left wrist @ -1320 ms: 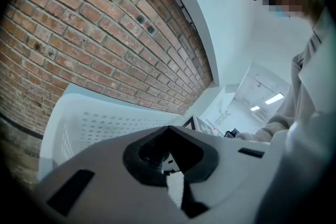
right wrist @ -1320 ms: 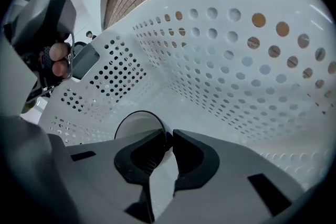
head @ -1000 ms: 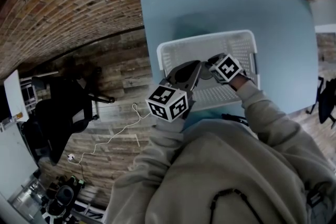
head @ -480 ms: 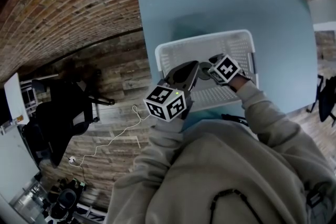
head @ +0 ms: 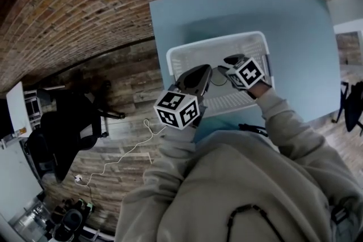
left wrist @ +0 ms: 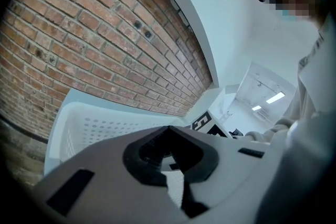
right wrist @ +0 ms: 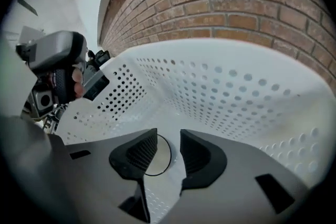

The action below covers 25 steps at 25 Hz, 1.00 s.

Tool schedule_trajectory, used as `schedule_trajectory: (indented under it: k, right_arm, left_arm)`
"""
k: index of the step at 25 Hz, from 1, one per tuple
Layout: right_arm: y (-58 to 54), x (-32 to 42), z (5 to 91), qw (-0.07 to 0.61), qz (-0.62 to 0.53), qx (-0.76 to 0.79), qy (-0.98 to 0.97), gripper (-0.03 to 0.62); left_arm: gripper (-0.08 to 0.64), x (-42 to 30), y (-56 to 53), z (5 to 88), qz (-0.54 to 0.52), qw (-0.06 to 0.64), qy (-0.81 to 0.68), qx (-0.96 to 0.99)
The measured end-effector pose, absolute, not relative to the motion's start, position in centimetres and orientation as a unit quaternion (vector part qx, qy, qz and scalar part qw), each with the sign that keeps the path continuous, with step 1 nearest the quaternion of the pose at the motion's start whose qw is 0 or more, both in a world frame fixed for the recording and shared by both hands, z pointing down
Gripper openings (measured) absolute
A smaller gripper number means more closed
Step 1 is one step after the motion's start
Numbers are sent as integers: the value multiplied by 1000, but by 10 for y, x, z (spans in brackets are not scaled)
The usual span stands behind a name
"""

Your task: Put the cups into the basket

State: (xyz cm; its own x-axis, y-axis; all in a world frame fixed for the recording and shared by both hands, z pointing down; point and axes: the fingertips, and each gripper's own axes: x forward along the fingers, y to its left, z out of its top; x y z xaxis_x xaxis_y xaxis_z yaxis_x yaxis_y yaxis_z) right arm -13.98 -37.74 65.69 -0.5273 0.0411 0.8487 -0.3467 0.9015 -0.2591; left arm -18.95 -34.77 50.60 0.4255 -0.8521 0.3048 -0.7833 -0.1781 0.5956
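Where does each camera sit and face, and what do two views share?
Head view: on the person's head, facing down onto the table and basket; sleeves, left hand-held gripper and right hand-held gripper show.
Left gripper view: rides the left one, facing across the basket to brick wall; its shut jaws and clothing show.
Right gripper view: rides the right one, facing down into the basket; its jaws, just opened then eased in, stand apart, empty, above a round rim.
Shared: all see the basket.

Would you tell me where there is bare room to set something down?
The blue table is bare beyond the basket, up to its far edge, and right of it. Crowded: the basket's near half, under the left gripper and right gripper.
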Motion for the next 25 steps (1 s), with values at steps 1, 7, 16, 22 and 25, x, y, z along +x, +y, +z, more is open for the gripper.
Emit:
schedule_trajectory:
  k: [1,7,16,22,25]
  right_arm:
    - [-380,-141,647,462,200,97,-859,127]
    - [-384,-138,585,361,183,130,-905,34]
    - [-360,-110,495,185,189,163,-951,11]
    - [-335,-95,410,86,165,143,-972,11]
    - [-322,-86,363,45,143,137,-979,11]
  left_arm:
    - [-3,-189,-347,502,-49,350,-535,768]
    - [-3,-178,-335,473,-34,310,-536,784]
    - [-3,-155,-306,419,-51,231,-533,812]
    - [-3,-148,-283,392,-46,198,-537,819]
    - [-2,-145,-274,370,-54,177,-533,825]
